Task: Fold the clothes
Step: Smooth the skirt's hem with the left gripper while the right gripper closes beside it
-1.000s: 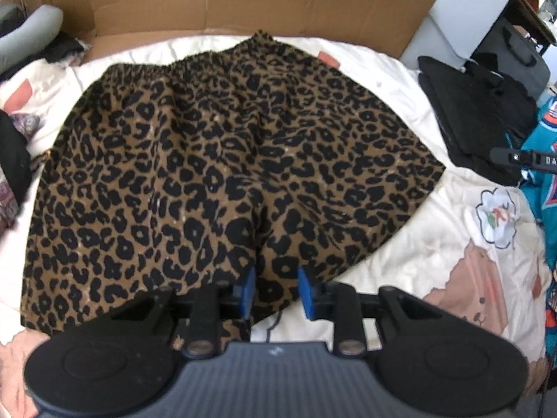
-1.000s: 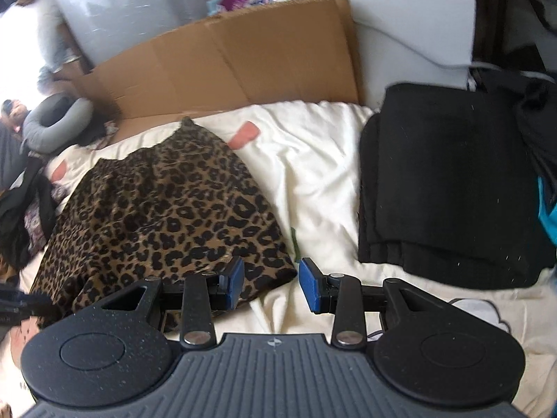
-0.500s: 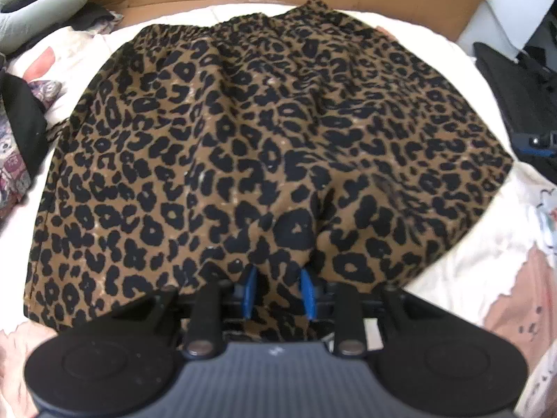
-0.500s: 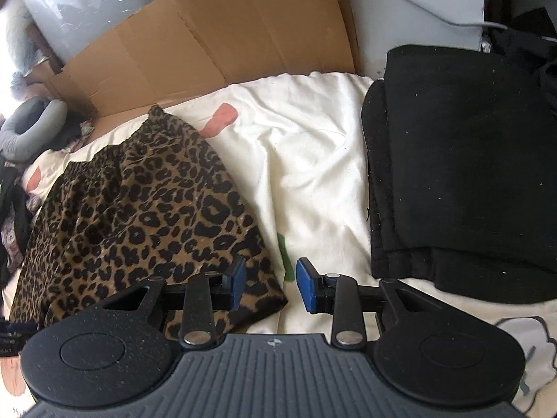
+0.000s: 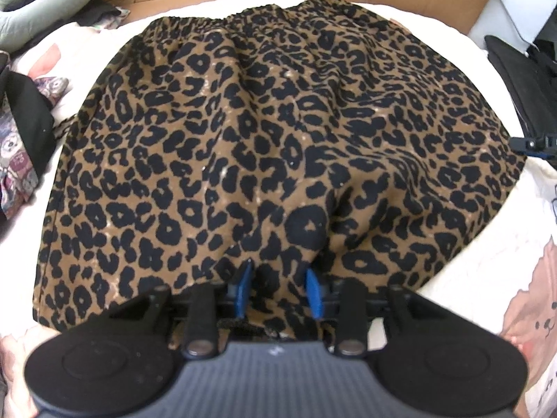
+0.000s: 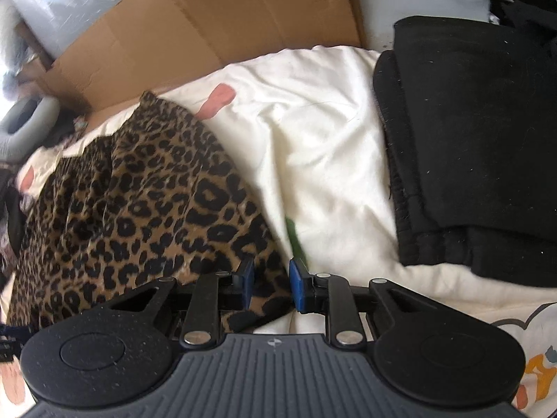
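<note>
Cream bedding [image 6: 313,160] under leopard shorts [image 5: 271,146]; left tool [image 5: 278,287] opening, right tool [image 6: 269,284] closing, both astride hem.

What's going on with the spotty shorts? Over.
Left gripper opening over hem. Right gripper closing on corner. Shorts flat, unfolded. Nothing in the way.

The shorts [image 5: 271,132] lie flat on the bed [image 6: 323,160]. Cardboard [image 6: 216,24] stands behind them at 12 o'clock. Folded garments [image 6: 480,132] lie at 3 o'clock, a neck pillow [image 5: 45,3] at 10 o'clock.
</note>
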`<state>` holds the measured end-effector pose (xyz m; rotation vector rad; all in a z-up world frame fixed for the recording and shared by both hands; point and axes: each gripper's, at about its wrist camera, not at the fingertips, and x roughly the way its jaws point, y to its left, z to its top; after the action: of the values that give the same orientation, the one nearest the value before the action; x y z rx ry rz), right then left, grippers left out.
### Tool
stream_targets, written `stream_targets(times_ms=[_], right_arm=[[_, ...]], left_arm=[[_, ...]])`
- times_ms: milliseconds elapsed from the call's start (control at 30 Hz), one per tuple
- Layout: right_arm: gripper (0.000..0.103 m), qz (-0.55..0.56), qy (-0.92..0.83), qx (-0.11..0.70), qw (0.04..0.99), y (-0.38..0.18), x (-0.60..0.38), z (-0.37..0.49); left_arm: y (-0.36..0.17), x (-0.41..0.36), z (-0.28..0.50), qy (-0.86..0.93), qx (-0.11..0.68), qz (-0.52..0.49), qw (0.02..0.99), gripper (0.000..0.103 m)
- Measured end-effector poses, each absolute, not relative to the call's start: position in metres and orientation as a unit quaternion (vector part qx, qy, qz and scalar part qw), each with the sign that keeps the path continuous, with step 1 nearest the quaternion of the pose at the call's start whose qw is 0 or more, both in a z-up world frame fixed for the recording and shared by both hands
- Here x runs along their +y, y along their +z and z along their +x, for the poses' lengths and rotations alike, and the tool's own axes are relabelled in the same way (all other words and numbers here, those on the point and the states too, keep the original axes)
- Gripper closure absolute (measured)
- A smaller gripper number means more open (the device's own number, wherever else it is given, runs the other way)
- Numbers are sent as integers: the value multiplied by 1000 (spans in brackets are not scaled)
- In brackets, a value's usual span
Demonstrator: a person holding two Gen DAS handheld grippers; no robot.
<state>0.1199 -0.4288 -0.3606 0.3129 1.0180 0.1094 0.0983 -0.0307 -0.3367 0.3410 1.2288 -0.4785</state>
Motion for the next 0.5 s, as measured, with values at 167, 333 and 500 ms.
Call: stream_targets(times_ms=[167, 333, 500], right_arm=[[76, 138, 52, 492, 858, -362, -426, 113], [75, 163, 41, 486, 858, -358, -434, 109], [75, 205, 30, 479, 853, -360, -445, 111]], left_arm=[[-337, -29, 96, -221, 571, 155, 776, 65], [-336, -31, 95, -218, 571, 152, 776, 65], [-338, -33, 95, -219, 572, 152, 776, 65]])
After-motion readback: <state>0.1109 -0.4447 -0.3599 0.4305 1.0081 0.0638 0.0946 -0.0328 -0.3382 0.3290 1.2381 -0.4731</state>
